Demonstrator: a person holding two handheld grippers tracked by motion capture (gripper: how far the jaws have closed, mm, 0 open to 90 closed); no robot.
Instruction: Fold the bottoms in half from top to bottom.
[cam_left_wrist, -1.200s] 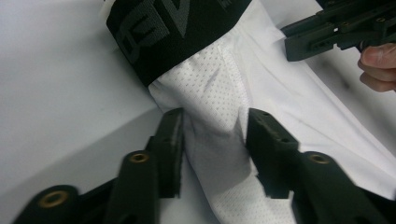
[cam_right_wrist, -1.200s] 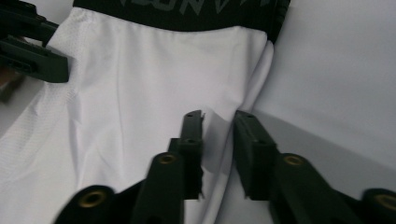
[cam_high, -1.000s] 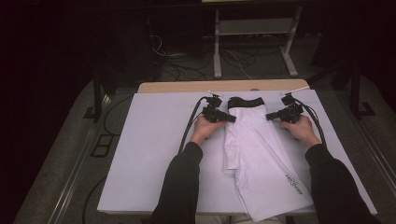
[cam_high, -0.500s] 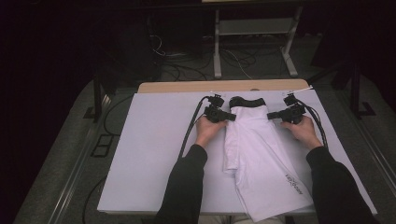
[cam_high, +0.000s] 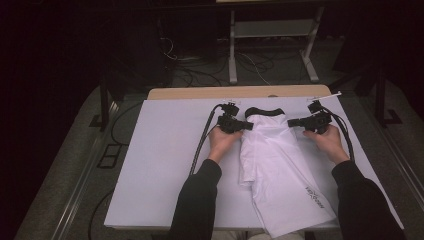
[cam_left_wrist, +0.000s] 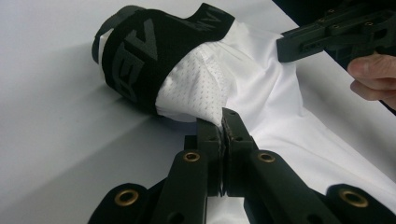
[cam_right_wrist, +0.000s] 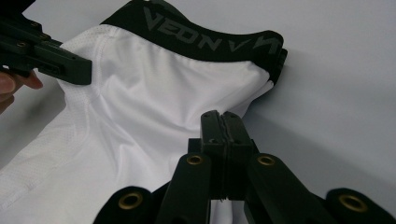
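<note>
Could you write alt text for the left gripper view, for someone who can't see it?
Closed black tongs pinch the mesh edge of a white garment with a black lettered waistband, lying on a white table cover. The other tongs reach in at upper right.

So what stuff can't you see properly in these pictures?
- White mesh-and-smooth fabric shorts with a black waistband: the bottom end runs off the table's near edge in the high view.
- Small dark print on the shorts: too small to read in the high view.
- Grey lettering on the waistband: part wraps round the fold, right gripper view.
- Right gripper: jaws look shut at the shorts' edge, but whether cloth is pinched is unclear.
</note>
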